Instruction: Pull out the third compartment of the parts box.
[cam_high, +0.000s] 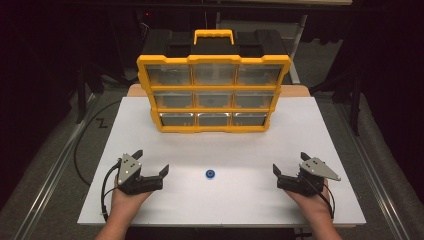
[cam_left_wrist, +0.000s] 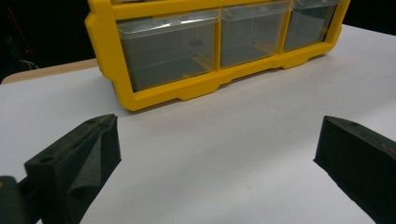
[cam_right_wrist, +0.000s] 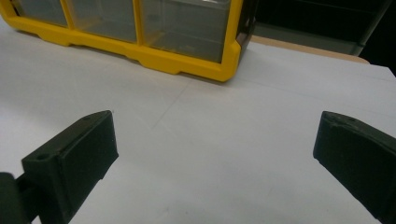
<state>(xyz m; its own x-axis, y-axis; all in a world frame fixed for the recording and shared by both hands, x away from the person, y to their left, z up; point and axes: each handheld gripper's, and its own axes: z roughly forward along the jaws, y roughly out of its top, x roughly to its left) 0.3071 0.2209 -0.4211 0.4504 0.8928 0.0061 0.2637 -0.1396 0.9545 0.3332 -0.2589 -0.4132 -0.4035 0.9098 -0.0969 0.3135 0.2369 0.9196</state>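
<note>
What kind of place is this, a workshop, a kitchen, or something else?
Probably a lab or workshop bench set up for recording: a white tabletop surrounded by dark curtains, a yellow drawer organizer for small parts, and a hand-held gripper in each hand.

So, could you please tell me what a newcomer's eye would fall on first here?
The yellow organizer with clear drawers stands upright at the far middle of the white table. A small blue ring lies alone near the front, midway between the left gripper and the right gripper, both open and held low by the hands.
</note>
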